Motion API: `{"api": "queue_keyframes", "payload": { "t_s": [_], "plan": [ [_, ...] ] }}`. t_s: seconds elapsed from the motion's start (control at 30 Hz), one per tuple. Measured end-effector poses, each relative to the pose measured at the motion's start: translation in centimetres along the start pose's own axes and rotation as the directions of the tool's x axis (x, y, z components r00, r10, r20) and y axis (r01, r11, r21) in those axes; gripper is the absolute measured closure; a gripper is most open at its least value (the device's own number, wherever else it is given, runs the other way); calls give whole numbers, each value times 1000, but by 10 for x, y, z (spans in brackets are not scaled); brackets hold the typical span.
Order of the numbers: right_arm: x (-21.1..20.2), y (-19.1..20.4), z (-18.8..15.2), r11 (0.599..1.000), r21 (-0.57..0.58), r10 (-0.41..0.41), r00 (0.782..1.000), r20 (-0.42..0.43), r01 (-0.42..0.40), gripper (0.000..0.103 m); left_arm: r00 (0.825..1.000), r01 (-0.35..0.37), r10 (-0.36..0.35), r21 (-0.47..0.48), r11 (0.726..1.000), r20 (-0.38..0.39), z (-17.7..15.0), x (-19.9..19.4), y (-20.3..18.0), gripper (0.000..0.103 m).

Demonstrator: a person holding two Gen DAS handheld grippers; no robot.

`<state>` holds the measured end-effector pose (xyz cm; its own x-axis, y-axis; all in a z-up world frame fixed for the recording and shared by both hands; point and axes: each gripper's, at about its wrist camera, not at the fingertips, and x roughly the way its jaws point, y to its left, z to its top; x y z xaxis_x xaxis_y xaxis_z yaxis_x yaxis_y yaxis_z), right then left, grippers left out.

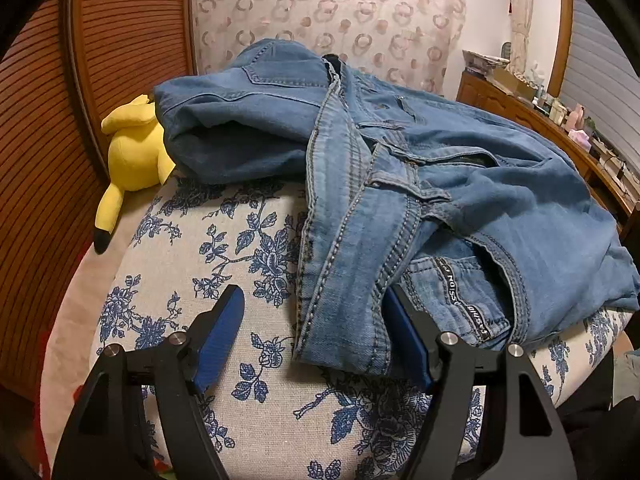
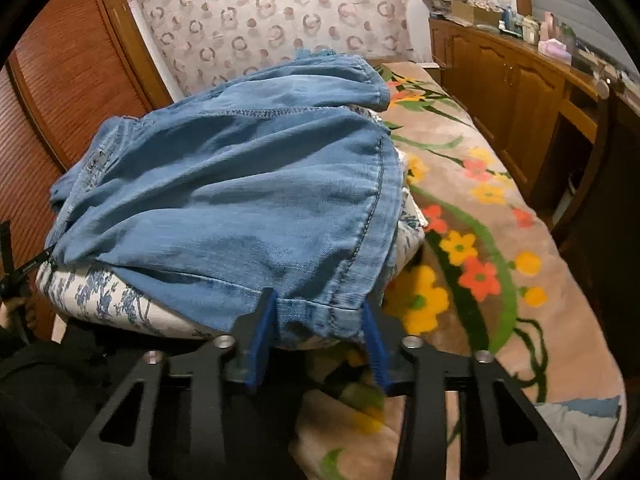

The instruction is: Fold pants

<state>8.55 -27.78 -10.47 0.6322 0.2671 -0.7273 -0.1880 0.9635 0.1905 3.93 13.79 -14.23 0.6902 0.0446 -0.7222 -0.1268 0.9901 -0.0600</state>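
Observation:
Crumpled blue jeans [image 1: 460, 168] lie in a heap on a cushion with a blue flower print [image 1: 224, 240]. My left gripper [image 1: 314, 292] is open at the near edge of the heap. A stitched waistband flap hangs between its fingers: the right pad is against the denim, the left pad stands apart over bare cushion. In the right wrist view the jeans [image 2: 224, 184] cover the cushion [image 2: 100, 300]. My right gripper [image 2: 318, 300] straddles a hem at the near edge. Its jaws are narrow, with denim spanning the gap, and I see no pinch in the cloth.
A yellow plush toy [image 1: 134, 152] leans at the cushion's left side against louvred wooden doors [image 1: 40, 120]. A flowered blanket [image 2: 480, 240] covers the bed to the right. A wooden cabinet [image 2: 500, 80] with clutter on top runs along the right.

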Motion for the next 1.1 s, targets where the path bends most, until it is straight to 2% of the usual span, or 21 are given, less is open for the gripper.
{"api": "queue_keyframes", "payload": {
  "t_s": [0.07, 0.17, 0.33, 0.53, 0.6, 0.7, 0.83, 0.97, 1.1],
  "plan": [
    [-3, 2, 3, 1000, -28, -5, 1000, 6, 5, 83, 1000, 0, 0, -1, 1000, 3, -1, 0, -1, 30],
    [-10, 8, 10, 998, -58, -12, 999, 35, 14, 90, 1000, -1, 1, -1, 1000, 2, 0, 0, 0, 30],
    [-28, 20, 19, 996, -86, -15, 993, 117, 25, 91, 1000, 13, -14, -19, 1000, -17, 2, -3, 3, 29],
    [-33, 33, 29, 991, -128, -19, 981, 192, 44, 92, 999, 50, -50, -15, 999, 15, -1, -19, 6, 30],
    [-32, 37, 30, 988, -144, -18, 978, 207, 48, 92, 997, 75, -74, -22, 997, 31, -4, -26, 9, 39],
    [-29, 39, 28, 988, -148, -19, 975, 221, 52, 92, 992, 119, -117, -46, 992, 40, -5, -32, 16, 42],
    [-24, 37, 22, 987, -153, -23, 974, 226, 58, 92, 989, 139, -137, -49, 989, 47, -4, -32, 16, 46],
    [-20, 37, 16, 987, -149, -26, 975, 222, 60, 92, 978, 191, -184, -71, 979, 94, -1, -44, 18, 46],
    [-23, 39, 16, 987, -151, -28, 976, 218, 62, 92, 982, 167, -160, -62, 984, 98, 3, -49, 17, 46]
  ]
}}
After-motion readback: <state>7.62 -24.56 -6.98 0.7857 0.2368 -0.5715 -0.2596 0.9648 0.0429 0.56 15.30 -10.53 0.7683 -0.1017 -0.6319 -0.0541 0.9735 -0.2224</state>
